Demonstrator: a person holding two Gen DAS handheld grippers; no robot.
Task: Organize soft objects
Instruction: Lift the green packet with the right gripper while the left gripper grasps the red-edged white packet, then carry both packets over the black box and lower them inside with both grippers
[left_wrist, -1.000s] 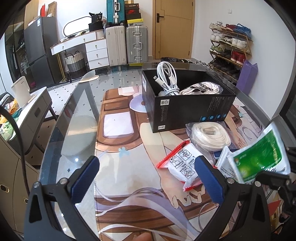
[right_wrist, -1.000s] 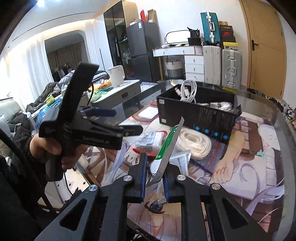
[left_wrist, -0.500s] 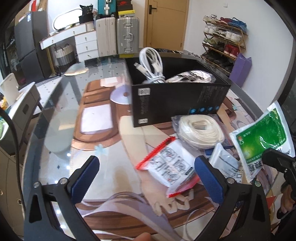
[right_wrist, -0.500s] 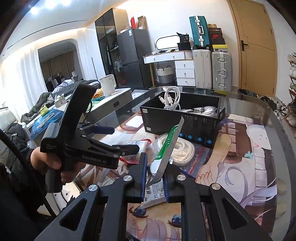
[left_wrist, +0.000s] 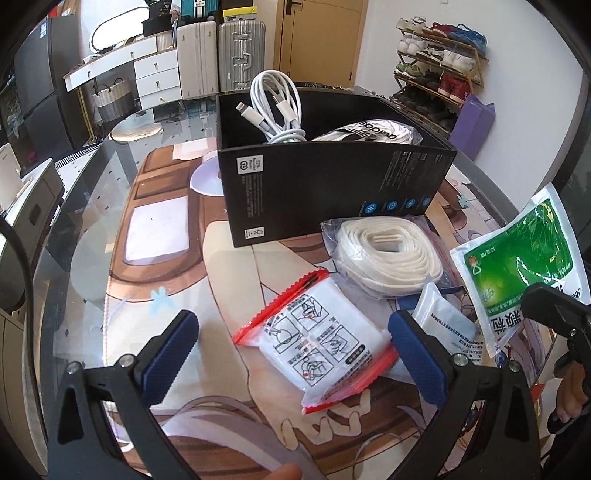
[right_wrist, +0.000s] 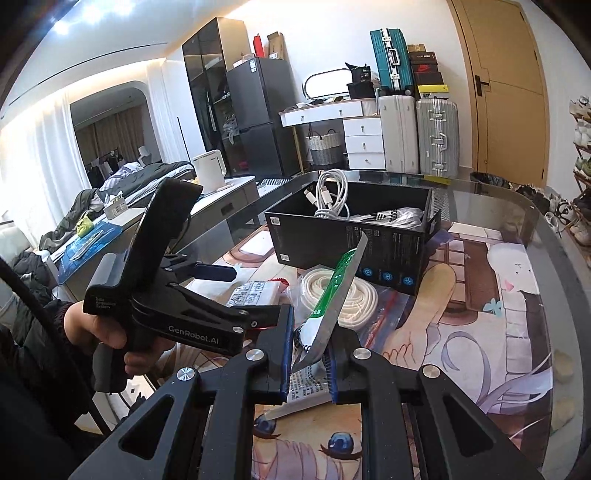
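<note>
My right gripper (right_wrist: 308, 347) is shut on a green and white packet (right_wrist: 334, 291) and holds it upright above the table; the packet also shows in the left wrist view (left_wrist: 517, 266). My left gripper (left_wrist: 291, 354) is open, its blue pads either side of a red-edged zip bag (left_wrist: 317, 339) lying on the mat. A bagged white cord coil (left_wrist: 388, 254) and a small white packet (left_wrist: 443, 325) lie beside it. A black box (left_wrist: 332, 184) behind holds white cables (left_wrist: 277, 107) and an Adidas bag (left_wrist: 369, 133).
A glass table (left_wrist: 85, 206) carries a printed mat (left_wrist: 166, 221). Suitcases (left_wrist: 218, 51), white drawers and a shoe rack (left_wrist: 439, 66) stand beyond the table. The table edge curves at left and right.
The left gripper has moved forward and down toward the red-edged bag, which now lies between its pads. The right gripper still holds the green packet and has shifted slightly nearer the box.
</note>
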